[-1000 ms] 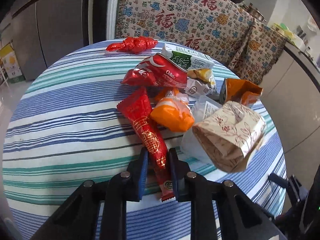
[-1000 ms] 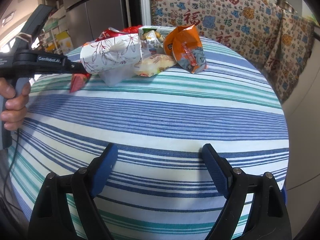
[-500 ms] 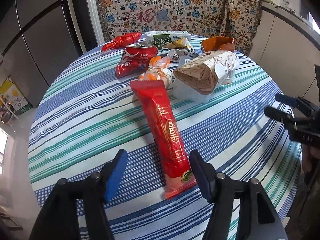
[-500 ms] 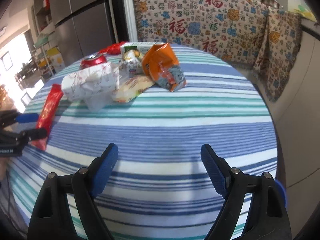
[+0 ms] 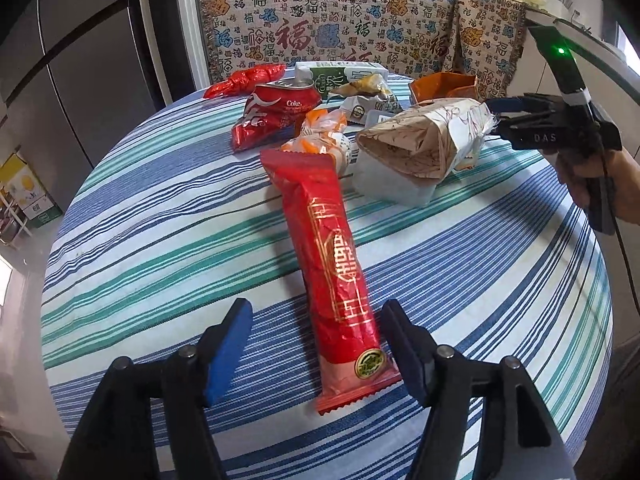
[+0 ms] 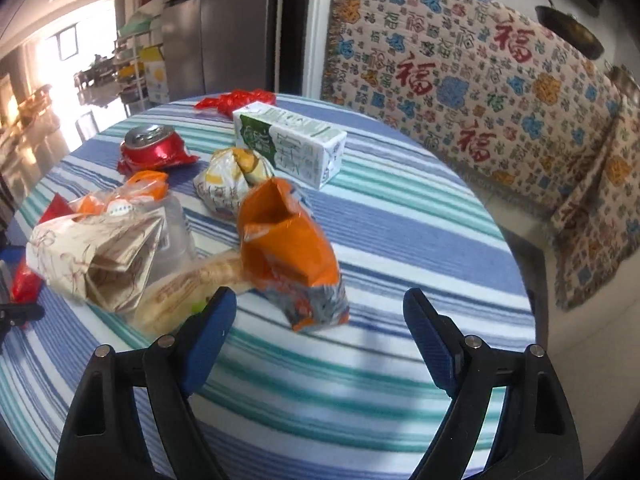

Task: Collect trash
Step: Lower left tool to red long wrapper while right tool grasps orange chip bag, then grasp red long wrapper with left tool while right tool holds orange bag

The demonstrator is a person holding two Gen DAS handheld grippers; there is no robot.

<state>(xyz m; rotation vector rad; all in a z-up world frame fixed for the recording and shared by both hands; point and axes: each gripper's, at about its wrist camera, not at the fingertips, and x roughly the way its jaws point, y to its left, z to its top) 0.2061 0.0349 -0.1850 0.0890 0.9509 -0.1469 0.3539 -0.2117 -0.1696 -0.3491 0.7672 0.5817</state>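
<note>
In the right wrist view the red wrapper [image 6: 25,280] at nine o'clock hides mostly behind the paper bag [image 6: 96,256] — the biscuit pack [image 6: 188,288] below is blurred, its print unreadable.

Between the left gripper's [image 5: 316,346] blue pads lies a red wrapper [image 5: 334,268] with gold ornament. Beyond it, a white-lettered red can [image 5: 280,114]. Ahead of the right gripper's [image 6: 316,328] blue pads, an orange bag [image 6: 290,256]; the tablecloth [image 6: 400,240] is striped blue, teal and white.
</note>
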